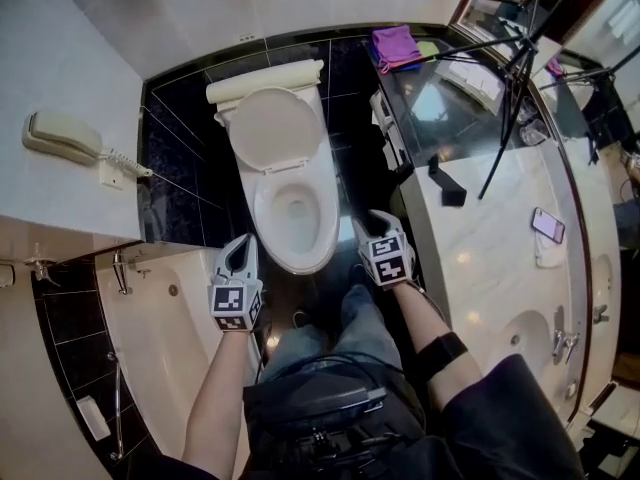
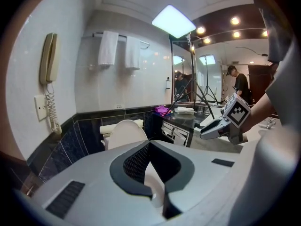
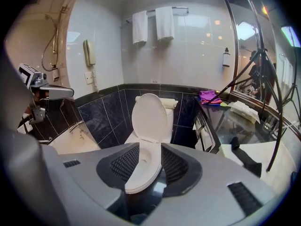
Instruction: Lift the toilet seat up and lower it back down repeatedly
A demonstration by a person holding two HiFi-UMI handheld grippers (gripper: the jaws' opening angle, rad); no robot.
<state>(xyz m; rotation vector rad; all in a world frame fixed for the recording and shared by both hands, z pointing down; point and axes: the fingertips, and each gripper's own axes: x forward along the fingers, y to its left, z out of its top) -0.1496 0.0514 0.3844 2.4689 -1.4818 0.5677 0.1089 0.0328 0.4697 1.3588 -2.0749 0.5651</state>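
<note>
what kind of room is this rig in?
A bathroom, likely a hotel's: a toilet, a bathtub beside it and a marble sink counter. The wall phone and the towels on a rail suggest a hotel.

White toilet (image 1: 275,128), black marbled tiles (image 1: 172,163), purple cloth (image 1: 393,45).

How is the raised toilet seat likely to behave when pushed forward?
The raised toilet seat looks like rigid moulded plastic, so it probably swings as one stiff piece about its base. It leans back towards the tank, so past upright it may drop onto the bowl by its own weight. Its glossy surface looks slippery to grip.
</note>
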